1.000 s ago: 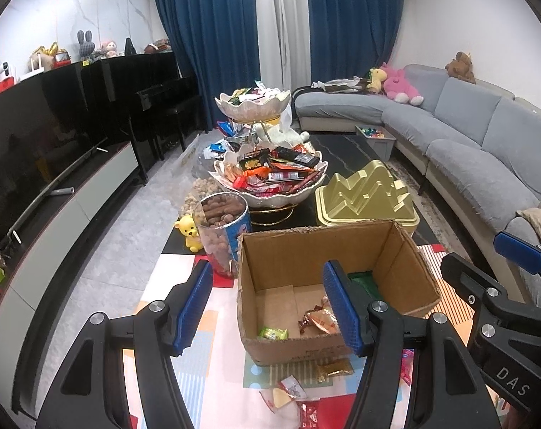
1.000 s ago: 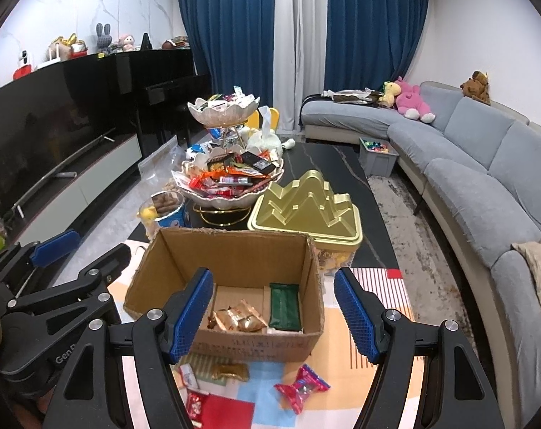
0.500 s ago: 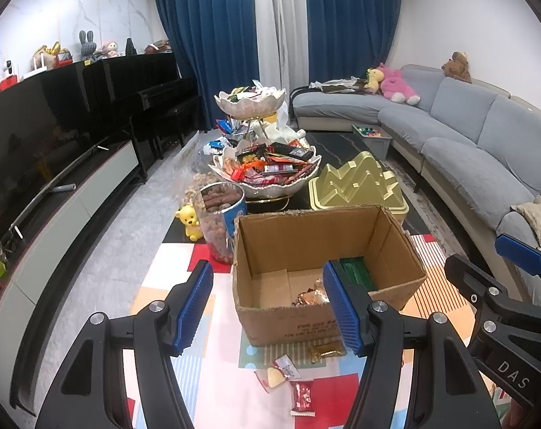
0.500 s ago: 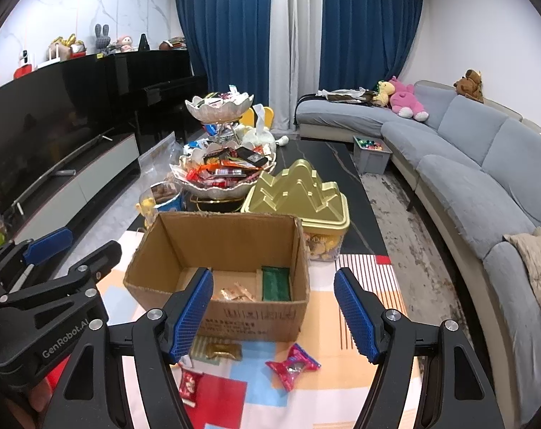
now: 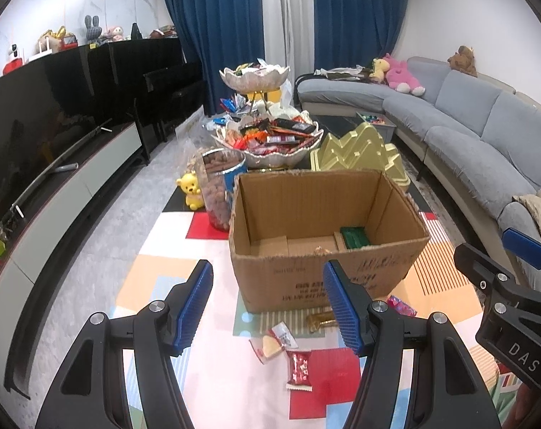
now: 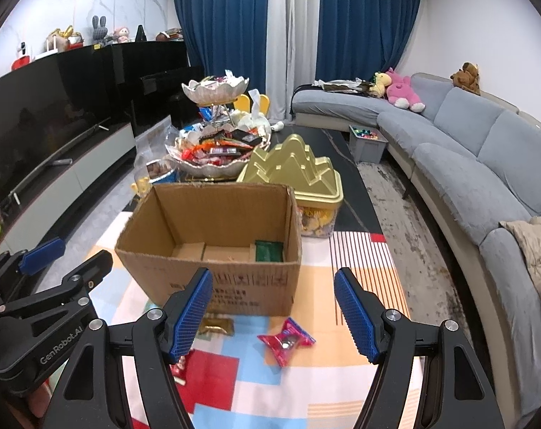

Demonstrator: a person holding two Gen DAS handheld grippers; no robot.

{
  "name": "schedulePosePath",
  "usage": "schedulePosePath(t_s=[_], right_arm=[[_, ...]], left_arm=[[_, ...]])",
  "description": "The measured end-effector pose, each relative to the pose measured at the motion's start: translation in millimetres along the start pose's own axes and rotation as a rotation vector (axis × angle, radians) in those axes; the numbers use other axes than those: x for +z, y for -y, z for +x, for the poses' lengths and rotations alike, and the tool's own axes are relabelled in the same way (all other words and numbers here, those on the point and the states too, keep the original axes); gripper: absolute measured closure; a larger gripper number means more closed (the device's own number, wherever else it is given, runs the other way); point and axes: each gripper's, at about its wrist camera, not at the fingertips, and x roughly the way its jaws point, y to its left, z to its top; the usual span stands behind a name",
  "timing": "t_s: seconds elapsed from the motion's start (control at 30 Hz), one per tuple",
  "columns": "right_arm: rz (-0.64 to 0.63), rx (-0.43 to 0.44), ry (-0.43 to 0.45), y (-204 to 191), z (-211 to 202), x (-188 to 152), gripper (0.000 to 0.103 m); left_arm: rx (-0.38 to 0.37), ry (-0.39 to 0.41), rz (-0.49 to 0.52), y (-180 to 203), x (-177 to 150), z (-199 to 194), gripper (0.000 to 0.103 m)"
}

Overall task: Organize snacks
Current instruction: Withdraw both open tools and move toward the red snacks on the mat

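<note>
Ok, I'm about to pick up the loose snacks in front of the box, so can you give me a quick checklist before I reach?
1. Left gripper open, nothing between its fingers: ok.
2. Right gripper open and empty: ok.
3. Pink twisted candy wrapper lies free on the colourful mat, in the right gripper's view: ok.
4. Red snack packet and pale opened packet unobstructed: ok.
5. Open brown cardboard box upright with room inside: ok.
6. Gold-wrapped candy partly behind a finger, graspability: cannot tell.
</note>
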Motion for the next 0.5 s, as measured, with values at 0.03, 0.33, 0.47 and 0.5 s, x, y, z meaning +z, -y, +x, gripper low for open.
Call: schedulePosePath(t_s=[0.03,0.33,0.47,0.5], right_arm=[[0.001,-0.001,-0.006,1.0,1.9,-2.8,0.032],[0.015,-0.008,-0.053,5.0,11.2,-23.6,0.032],[0.022,-0.009,-0.072,5.8,17.3,-31.1,0.032],[0.022,-0.009,-0.077,6.0,18.7,-32.9,0.032]], left_arm=[[0.0,-0.003,-0.001,0.6,-2.0,0.5,0.04],[0.002,-0.045,-0.012,3.0,-24.4,11.6,0.037],[0.0,-0.068,-0.012,4.6,-33.2,17.8,0.037],[-0.001,-0.073,-0.013,5.0,-36.4,19.0,0.037]])
